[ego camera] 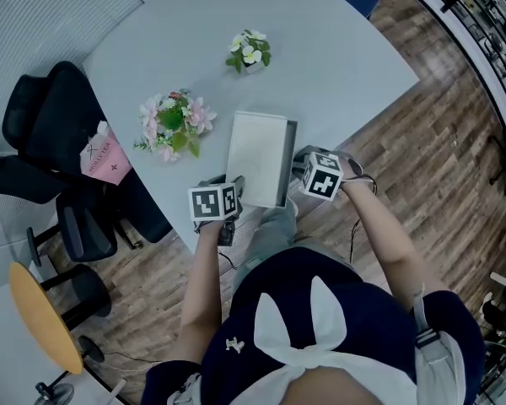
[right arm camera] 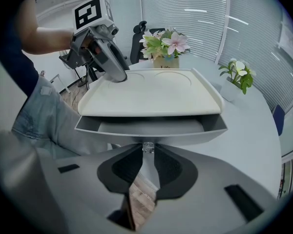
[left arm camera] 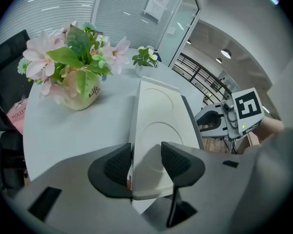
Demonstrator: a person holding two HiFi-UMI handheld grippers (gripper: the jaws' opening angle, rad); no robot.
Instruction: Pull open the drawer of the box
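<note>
Looking along the right gripper (right arm camera: pixel 147 162), a clear knob (right arm camera: pixel 147 148) is seen pinched between its jaws, with the drawer (right arm camera: pixel 151 126) drawn partly out of the white box (right arm camera: pixel 151 94), a detail lost in the head view. The left gripper (left arm camera: pixel 145 165) is shown clamped on the box's near corner in its own view. From above, the box is found at the table's (ego camera: pixel 337 66) lower edge, bare tabletop at upper right, flowers (ego camera: pixel 175 125) close at left.

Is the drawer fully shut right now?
No: the drawer juts out beneath the box top, its hollow showing, the right gripper shut on its knob.
</note>
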